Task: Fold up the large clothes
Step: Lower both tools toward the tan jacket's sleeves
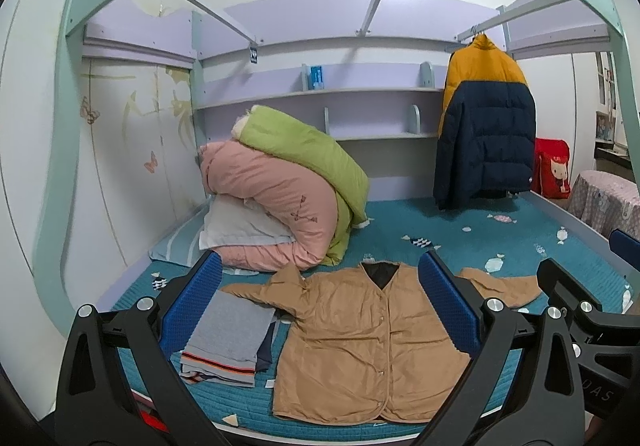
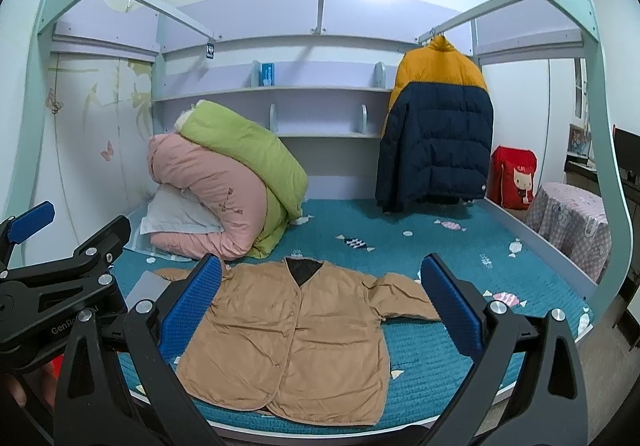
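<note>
A tan buttoned jacket point(image 1: 360, 342) lies flat, front up, on the teal bedspread point(image 1: 500, 242), sleeves spread to both sides. In the right wrist view the same tan jacket point(image 2: 296, 342) sits near the bed's front edge. My left gripper point(image 1: 324, 310) hovers above and short of it, open, its blue pads point(image 1: 204, 298) wide apart with nothing between them. My right gripper point(image 2: 324, 310) is open too, held above the jacket. The left gripper's body point(image 2: 60, 278) shows at that view's left edge.
A stack of folded grey clothes point(image 1: 228, 342) lies left of the jacket. Rolled pink and green quilts point(image 1: 288, 190) on a pillow fill the bed's far left. A yellow-and-navy puffer coat point(image 1: 484, 122) hangs at the back right. A red bag point(image 2: 514, 178) and covered stool point(image 2: 568, 222) stand right of the bed.
</note>
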Available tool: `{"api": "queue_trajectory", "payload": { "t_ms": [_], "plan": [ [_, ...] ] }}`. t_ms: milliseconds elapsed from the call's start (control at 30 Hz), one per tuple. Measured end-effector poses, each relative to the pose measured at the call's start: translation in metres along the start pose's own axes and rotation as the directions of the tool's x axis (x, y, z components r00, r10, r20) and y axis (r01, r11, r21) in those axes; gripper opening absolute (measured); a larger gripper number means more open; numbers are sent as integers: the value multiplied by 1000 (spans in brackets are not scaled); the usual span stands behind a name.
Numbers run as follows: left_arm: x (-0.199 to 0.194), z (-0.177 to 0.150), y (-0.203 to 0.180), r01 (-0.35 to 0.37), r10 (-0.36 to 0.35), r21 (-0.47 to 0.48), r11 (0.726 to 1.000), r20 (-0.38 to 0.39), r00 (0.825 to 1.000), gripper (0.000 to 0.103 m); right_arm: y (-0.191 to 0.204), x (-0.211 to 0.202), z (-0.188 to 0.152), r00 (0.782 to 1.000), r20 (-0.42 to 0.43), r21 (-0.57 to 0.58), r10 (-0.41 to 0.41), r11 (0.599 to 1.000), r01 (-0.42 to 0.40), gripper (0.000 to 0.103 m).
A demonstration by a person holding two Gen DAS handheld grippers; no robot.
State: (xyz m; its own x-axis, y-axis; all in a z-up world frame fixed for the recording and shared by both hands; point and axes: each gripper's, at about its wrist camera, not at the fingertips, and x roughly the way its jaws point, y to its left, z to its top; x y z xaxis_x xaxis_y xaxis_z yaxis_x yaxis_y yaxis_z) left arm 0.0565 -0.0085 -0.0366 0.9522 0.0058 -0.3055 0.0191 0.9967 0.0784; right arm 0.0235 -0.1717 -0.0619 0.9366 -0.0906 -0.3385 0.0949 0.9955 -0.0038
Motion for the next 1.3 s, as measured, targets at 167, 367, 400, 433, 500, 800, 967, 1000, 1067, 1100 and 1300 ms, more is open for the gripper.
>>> {"api": "queue_trajectory", "payload": {
  "t_ms": [167,367,400,433,500,800,967,1000,1067,1100,1300],
  "plan": [
    [44,-13,-3,13,-13,3,1000,-93,996,98,3,39,-15,997,-73,0,-3,1000,3,96],
    [114,-44,-3,12,-11,3,1000,-251,968,98,11,102,-44,979,-202,-1,2,1000,-2,96],
    [126,-51,-3,13,-13,-1,1000,-273,962,98,13,112,-49,975,-224,-1,4,1000,-4,96],
    [139,-59,0,15,-17,-9,1000,-304,952,98,18,129,-57,968,-252,-1,8,1000,-8,96],
    [166,-73,6,27,-35,-26,999,-364,931,98,23,151,-67,954,-298,3,18,1000,-18,96],
    [289,-128,66,86,-193,-216,973,-546,816,98,54,261,-103,883,-463,59,76,997,-54,96],
    [368,-143,130,40,-228,-316,948,-582,780,98,77,321,-122,864,-500,41,56,998,-41,96],
    [389,-145,151,11,-211,-322,947,-595,776,98,82,331,-124,863,-503,35,53,999,-41,96],
    [414,-145,178,-27,-190,-331,943,-605,773,98,94,358,-129,860,-507,24,52,999,-47,96],
    [432,-145,196,-41,-179,-330,943,-609,773,98,95,369,-130,857,-513,19,50,999,-47,96],
    [525,-163,291,-141,-222,-445,885,-666,712,98,117,433,-152,826,-561,30,58,998,-50,96]
  ]
}}
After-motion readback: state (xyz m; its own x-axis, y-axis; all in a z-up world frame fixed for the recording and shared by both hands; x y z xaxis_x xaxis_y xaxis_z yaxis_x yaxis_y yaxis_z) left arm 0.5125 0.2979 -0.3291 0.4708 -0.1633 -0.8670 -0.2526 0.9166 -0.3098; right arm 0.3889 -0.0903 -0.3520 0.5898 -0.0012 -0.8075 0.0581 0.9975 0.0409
